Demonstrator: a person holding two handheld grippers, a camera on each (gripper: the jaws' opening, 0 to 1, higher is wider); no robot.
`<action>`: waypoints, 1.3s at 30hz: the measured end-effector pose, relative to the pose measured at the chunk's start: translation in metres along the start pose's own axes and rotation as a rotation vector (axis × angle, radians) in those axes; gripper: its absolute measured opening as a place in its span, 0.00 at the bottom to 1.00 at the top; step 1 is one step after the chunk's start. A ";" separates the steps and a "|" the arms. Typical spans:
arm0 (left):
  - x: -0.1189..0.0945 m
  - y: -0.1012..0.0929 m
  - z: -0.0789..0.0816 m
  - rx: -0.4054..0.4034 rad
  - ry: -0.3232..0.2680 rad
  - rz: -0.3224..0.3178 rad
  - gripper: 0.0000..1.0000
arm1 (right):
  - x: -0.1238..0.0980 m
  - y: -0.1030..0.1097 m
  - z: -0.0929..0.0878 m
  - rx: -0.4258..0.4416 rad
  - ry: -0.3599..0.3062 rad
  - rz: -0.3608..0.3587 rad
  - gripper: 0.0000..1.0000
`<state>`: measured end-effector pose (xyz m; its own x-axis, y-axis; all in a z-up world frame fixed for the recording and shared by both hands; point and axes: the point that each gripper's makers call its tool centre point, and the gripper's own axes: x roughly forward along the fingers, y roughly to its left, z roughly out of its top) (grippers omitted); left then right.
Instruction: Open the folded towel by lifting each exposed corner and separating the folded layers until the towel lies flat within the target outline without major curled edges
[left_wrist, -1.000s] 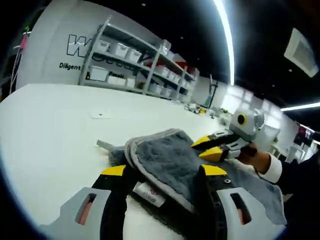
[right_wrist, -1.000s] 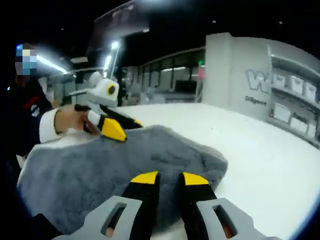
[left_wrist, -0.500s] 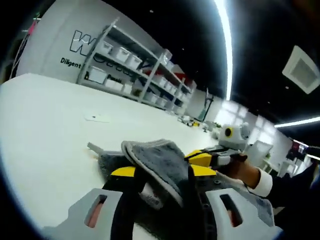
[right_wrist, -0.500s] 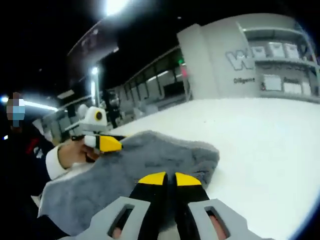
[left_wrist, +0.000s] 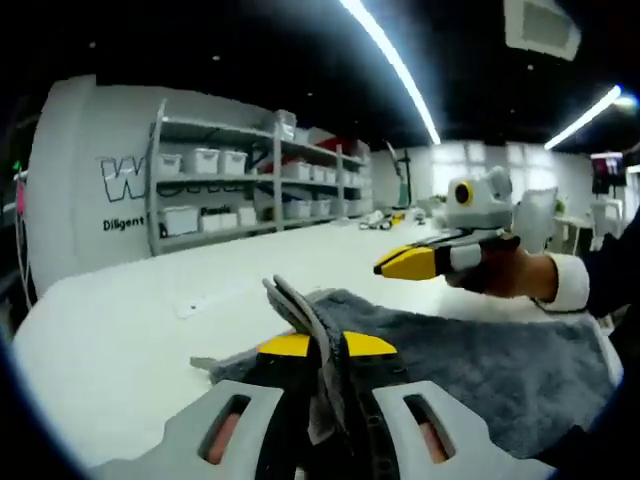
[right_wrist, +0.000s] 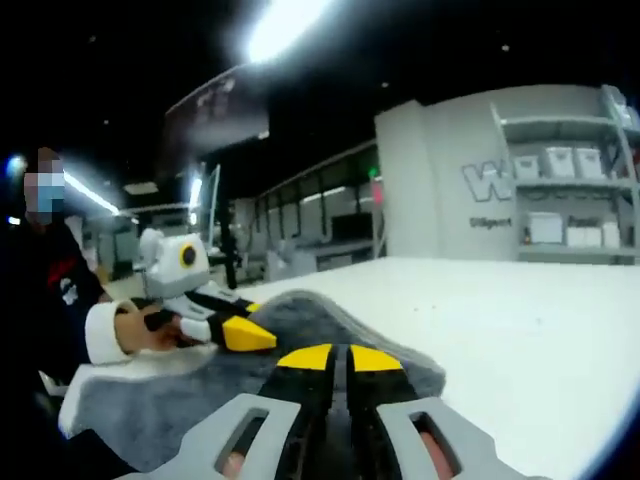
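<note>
A grey towel (left_wrist: 480, 360) lies bunched on the white table (left_wrist: 100, 340). My left gripper (left_wrist: 327, 345) is shut on the towel's pale-edged fold, and the layers stand up between its yellow tips. My right gripper (left_wrist: 385, 268), held by a hand (left_wrist: 500, 280), hovers just above the towel's far side with its jaws together. In the right gripper view, my right gripper (right_wrist: 340, 357) is shut with no cloth showing between its tips. The towel (right_wrist: 140, 410) spreads beyond it. My left gripper (right_wrist: 268, 340) comes in from the left, low over the cloth.
Open white table (right_wrist: 520, 330) extends past the towel. A small flat white piece (left_wrist: 190, 305) lies on the table to the left. Shelves with white bins (left_wrist: 230, 185) stand by the far wall. A person in dark sleeves stands close behind the towel.
My left gripper's jaws closed on the towel's folded edge and raised it. My right gripper's jaws closed from a small gap to shut. Both cameras tilted up.
</note>
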<state>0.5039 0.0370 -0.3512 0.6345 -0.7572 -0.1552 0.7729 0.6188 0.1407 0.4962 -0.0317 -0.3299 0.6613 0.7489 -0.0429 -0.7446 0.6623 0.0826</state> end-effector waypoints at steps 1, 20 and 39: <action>0.001 -0.003 0.002 0.025 -0.002 0.002 0.09 | 0.001 0.003 0.003 0.036 -0.011 0.018 0.02; 0.008 -0.029 0.006 0.211 -0.001 -0.018 0.07 | 0.007 0.029 0.003 0.352 -0.035 0.106 0.31; 0.021 -0.068 -0.003 0.359 0.035 -0.097 0.09 | 0.006 0.007 -0.008 0.496 -0.019 0.037 0.18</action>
<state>0.4645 -0.0200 -0.3673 0.5631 -0.7974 -0.2169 0.7806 0.4271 0.4564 0.4944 -0.0226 -0.3372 0.6403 0.7680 -0.0136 -0.6378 0.5414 0.5478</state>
